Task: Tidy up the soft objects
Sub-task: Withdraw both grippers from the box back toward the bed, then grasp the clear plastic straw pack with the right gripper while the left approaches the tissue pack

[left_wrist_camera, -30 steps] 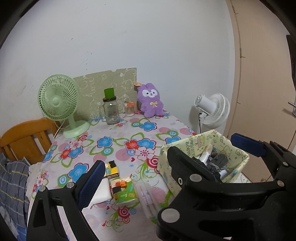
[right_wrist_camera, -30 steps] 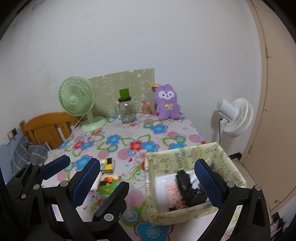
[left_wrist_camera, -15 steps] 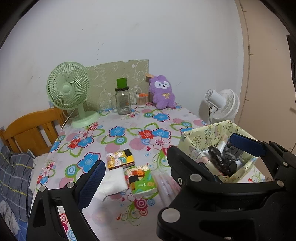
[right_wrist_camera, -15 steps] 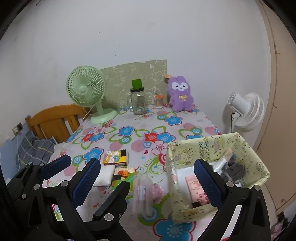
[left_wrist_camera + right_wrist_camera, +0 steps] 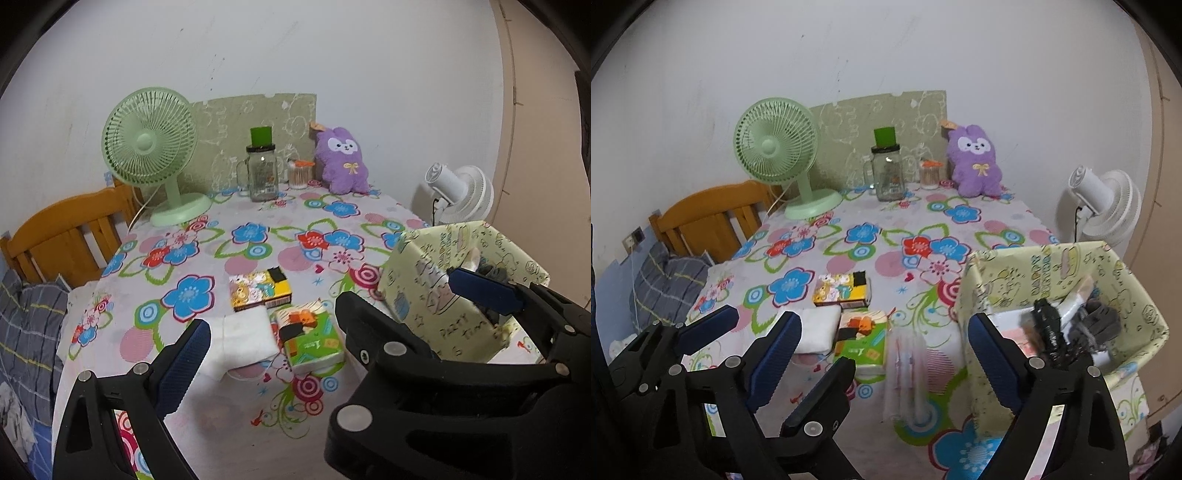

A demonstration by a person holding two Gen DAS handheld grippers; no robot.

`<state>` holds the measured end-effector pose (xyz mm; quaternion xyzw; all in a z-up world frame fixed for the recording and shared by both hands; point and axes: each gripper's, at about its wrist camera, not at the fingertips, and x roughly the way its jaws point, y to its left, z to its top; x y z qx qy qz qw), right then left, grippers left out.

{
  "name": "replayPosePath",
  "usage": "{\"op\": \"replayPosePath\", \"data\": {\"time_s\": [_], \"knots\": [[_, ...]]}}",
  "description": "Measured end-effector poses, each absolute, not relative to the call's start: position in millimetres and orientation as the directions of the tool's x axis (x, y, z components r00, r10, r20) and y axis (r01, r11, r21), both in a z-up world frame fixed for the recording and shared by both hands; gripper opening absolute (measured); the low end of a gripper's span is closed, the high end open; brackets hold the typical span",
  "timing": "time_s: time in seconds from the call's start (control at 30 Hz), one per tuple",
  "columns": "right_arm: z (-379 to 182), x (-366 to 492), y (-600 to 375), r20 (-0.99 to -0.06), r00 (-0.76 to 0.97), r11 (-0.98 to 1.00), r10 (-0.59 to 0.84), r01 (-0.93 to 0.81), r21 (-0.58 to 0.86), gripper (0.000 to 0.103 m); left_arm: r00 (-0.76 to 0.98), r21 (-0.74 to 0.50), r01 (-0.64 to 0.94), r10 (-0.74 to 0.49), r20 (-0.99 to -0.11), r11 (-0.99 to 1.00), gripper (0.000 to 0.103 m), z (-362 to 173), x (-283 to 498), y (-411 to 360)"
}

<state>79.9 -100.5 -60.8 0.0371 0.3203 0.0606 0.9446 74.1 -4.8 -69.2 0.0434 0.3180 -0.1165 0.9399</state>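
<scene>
Both hand-held grippers hover over the near edge of the worktop (image 5: 849,258), which wears a flowered cloth. The left hand-held gripper (image 5: 325,317) is spread wide with nothing between its blue pads; the right hand-held gripper (image 5: 882,343) is likewise spread and empty. Between the left one's pads, low on the cloth, lies a white folded cloth (image 5: 247,338), with a green tissue pack (image 5: 312,341) just beside it on the right and a yellow box (image 5: 260,288) just behind them. A clear tube packet (image 5: 907,369) lies beside the tissue pack, towards the yellow bin (image 5: 1001,291). The bin stands at the right near corner and holds dark items (image 5: 1097,325) and some pale ones, too jumbled to name. At the far wall sit a purple plush (image 5: 343,162), a glass jar (image 5: 263,173) with a green top, a small pot (image 5: 300,173) and a green fan (image 5: 149,138). A white fan (image 5: 1104,206) stands off the worktop on the right, and a wooden chair (image 5: 709,218) on the left.
</scene>
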Motion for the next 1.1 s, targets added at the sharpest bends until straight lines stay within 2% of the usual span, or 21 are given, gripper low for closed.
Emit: {"op": "replayPosePath", "data": {"time_s": [0.73,0.9,1.1], "knots": [[-112.8,105.5,-82.4,-0.713,0.693,0.994,0.107,-0.084,0.068,0.057,0.677,-0.02,0.21,-0.16,-0.718,0.978,0.098,-123.7,94.8,11.4],[-125.7,110.7,-84.3,-0.743,0.666,0.998,0.063,-0.04,0.048,0.057,0.651,-0.033,0.213,-0.167,-0.741,0.976,0.098,-134.5,98.3,11.4],[-139.7,116.6,-87.2,-0.773,0.633,0.999,0.043,-0.023,0.037,0.05,0.622,-0.035,0.22,-0.168,-0.765,0.975,0.098,-147.5,102.8,9.1]]}}
